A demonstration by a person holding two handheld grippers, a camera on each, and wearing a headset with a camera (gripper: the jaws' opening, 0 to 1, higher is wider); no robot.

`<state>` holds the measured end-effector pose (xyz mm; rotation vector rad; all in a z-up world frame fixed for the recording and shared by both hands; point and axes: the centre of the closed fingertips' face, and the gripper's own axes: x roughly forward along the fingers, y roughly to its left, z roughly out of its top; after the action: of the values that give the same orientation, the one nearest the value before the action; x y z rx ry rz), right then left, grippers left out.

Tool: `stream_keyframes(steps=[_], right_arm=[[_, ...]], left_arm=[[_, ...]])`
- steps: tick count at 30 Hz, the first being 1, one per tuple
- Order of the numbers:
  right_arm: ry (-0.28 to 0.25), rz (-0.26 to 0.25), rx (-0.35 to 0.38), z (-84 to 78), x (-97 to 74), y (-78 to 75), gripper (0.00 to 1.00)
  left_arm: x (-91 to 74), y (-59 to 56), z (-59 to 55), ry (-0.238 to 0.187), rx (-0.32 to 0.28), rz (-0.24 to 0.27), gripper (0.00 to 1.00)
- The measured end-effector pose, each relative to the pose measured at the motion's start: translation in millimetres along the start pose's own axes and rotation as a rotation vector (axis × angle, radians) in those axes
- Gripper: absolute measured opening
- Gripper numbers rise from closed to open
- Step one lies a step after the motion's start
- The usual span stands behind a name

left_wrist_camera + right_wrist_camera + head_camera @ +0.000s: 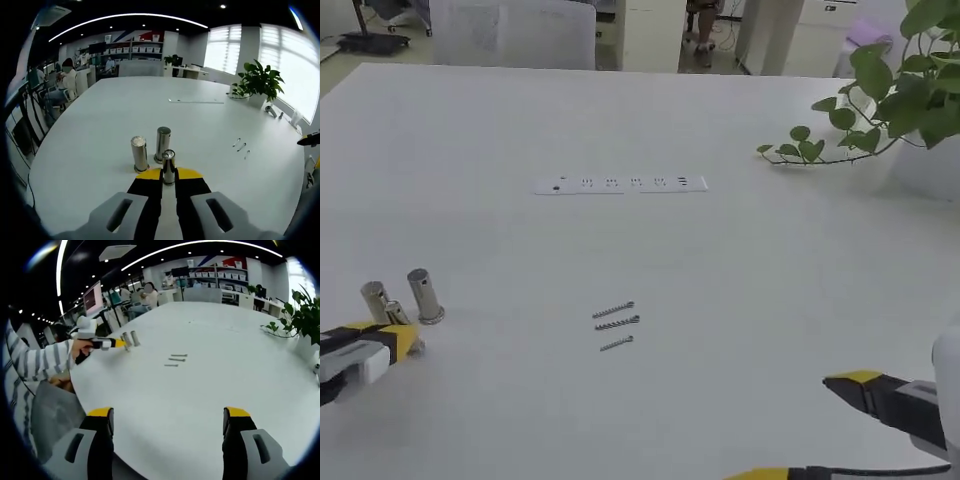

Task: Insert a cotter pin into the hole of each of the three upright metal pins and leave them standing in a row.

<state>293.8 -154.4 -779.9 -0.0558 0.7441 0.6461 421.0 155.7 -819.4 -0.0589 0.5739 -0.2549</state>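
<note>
Left gripper (168,175): jaws closed on the nearest metal pin (168,162), held low on its shank and upright on the white table (720,260). A second metal pin (140,154) and a third metal pin (163,144) stand just beyond it, close together.

Right gripper (167,415): jaws wide apart, nothing between them, at the near right of the table.

Three cotter pins (616,324) lie loose mid-table, one behind the other, long axes running roughly left to right. They sit between the two grippers, ahead and to the left of the right gripper and well apart from it.

Assessment: no cotter pin looks fitted yet, and the pin holes are too small to confirm. The right gripper is the free tool, so the pick falls to it, with its jaws closing across a cotter pin's long axis.
</note>
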Motion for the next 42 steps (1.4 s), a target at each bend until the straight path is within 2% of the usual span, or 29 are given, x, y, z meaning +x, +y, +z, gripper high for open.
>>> stream_keyframes(steps=[3, 16, 18, 25, 31, 39, 42], right_arm=[[-0.004, 0.009, -0.004, -0.7, 0.9, 1.4, 0.91], [-0.013, 0.056, -0.026, -3.7, 4.9, 5.8, 0.91], [-0.014, 0.064, -0.027, -3.9, 6.4, 6.7, 0.91], [-0.018, 0.085, -0.036, -3.1, 9.7, 10.2, 0.91], [-0.014, 0.096, -0.04, -4.8, 10.1, 10.8, 0.91], [-0.006, 0.103, -0.048, -7.8, 9.4, 11.2, 0.91], [-0.003, 0.107, -0.049, -9.5, 9.7, 12.9, 0.91]], left_arm=[[-9.8, 1.6, -0.6, 0.002, -0.039, 0.039, 0.07], [-42.3, -5.2, -2.9, -0.008, -0.028, 0.107, 0.07], [-44.3, -8.0, -7.5, 0.013, -0.061, 0.107, 0.07], [-50.9, -23.6, -17.8, 0.028, -0.019, 0.115, 0.07], [-55.0, -34.0, -26.2, 0.036, -0.024, 0.12, 0.07], [-59.5, -42.2, -39.3, 0.061, -0.028, 0.134, 0.07], [-60.8, -43.8, -43.0, 0.071, -0.057, 0.137, 0.07]])
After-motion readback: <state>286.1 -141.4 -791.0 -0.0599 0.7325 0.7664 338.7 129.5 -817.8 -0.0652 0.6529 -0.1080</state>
